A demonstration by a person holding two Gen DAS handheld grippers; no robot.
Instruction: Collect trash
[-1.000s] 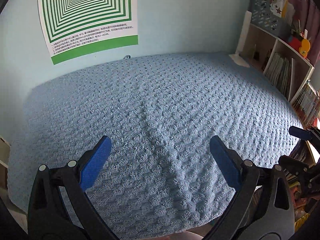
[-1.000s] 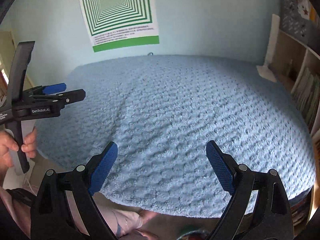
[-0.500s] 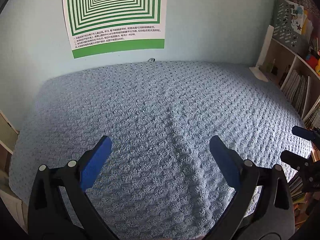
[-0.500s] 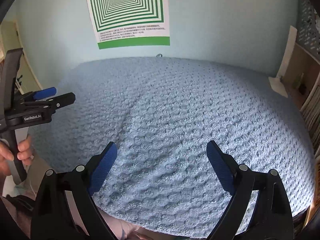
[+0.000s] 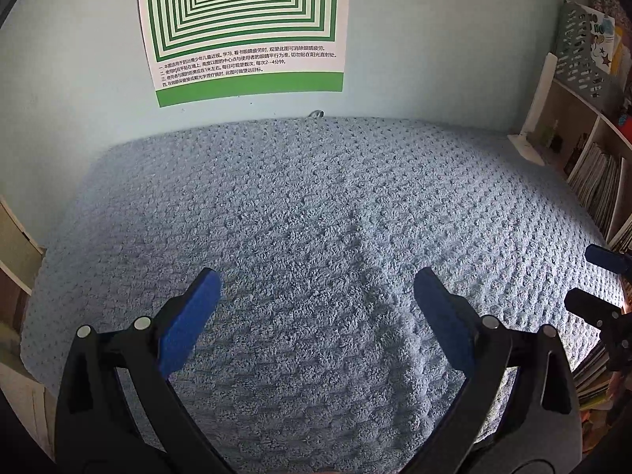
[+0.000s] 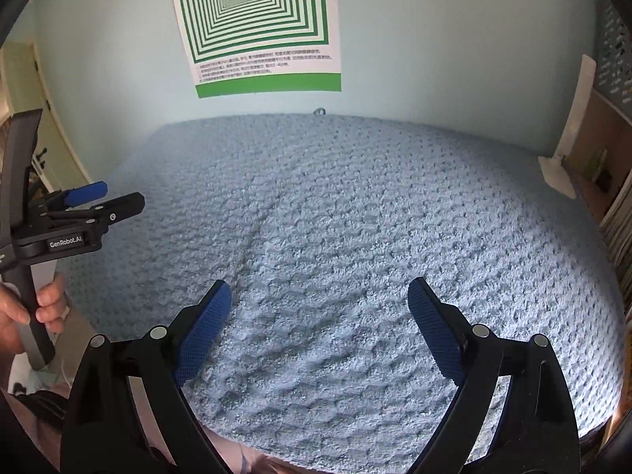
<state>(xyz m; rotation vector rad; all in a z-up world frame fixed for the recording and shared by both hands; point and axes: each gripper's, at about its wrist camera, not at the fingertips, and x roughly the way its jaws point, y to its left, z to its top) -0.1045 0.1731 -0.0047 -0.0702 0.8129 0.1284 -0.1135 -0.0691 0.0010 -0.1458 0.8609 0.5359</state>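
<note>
Both held wide apart and empty: left gripper (image 5: 316, 296) and right gripper (image 6: 320, 308), hovering over the blue textured blanket (image 5: 316, 205) below the green-striped poster (image 5: 245, 27). No trash or bin anywhere in either view, which fits a surface already picked over or 1 awaiting litter. Best to sweep slowly, scan the fabric's ridges and edges near the bookshelf (image 5: 592, 173), and commit to nothing unseen.
</note>
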